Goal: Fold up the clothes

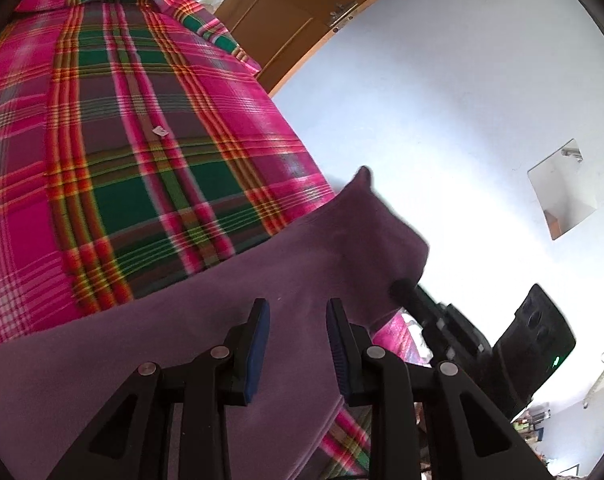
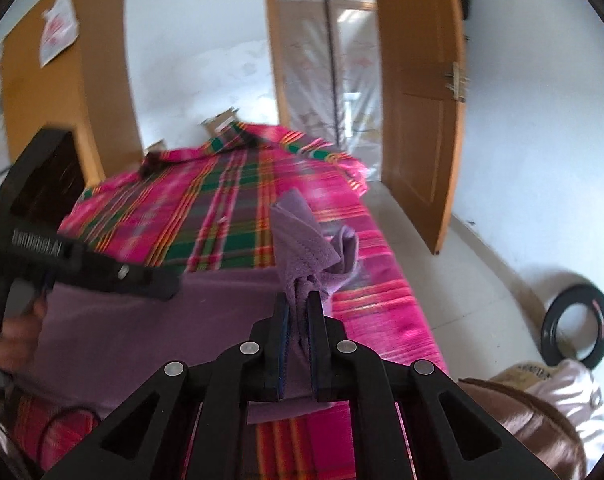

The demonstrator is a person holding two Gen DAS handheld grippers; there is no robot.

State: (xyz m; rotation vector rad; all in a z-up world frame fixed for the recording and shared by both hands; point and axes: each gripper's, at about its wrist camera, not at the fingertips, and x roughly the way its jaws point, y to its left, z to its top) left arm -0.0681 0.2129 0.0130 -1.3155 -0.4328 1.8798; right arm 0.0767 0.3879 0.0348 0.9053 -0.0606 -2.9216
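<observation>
A purple garment (image 1: 206, 320) lies across the near end of a bed covered by a pink, green and yellow plaid sheet (image 1: 142, 140). My left gripper (image 1: 298, 308) hovers over the garment with its blue pads apart and nothing pinched between them. At the garment's right corner the right gripper (image 1: 417, 304) shows as a black shape. In the right wrist view, my right gripper (image 2: 298, 300) is shut on a bunched corner of the purple garment (image 2: 302, 236), which sticks up above the fingertips. The left gripper (image 2: 102, 268) and the hand holding it sit at the left edge over the cloth.
The plaid sheet (image 2: 230, 200) stretches away toward an open wooden door (image 2: 417, 120) and a doorway. A wooden wardrobe (image 2: 62, 100) stands at the left. On the pale floor to the right lie a black ring (image 2: 577, 320) and a brown bag with pale cloth (image 2: 541, 400).
</observation>
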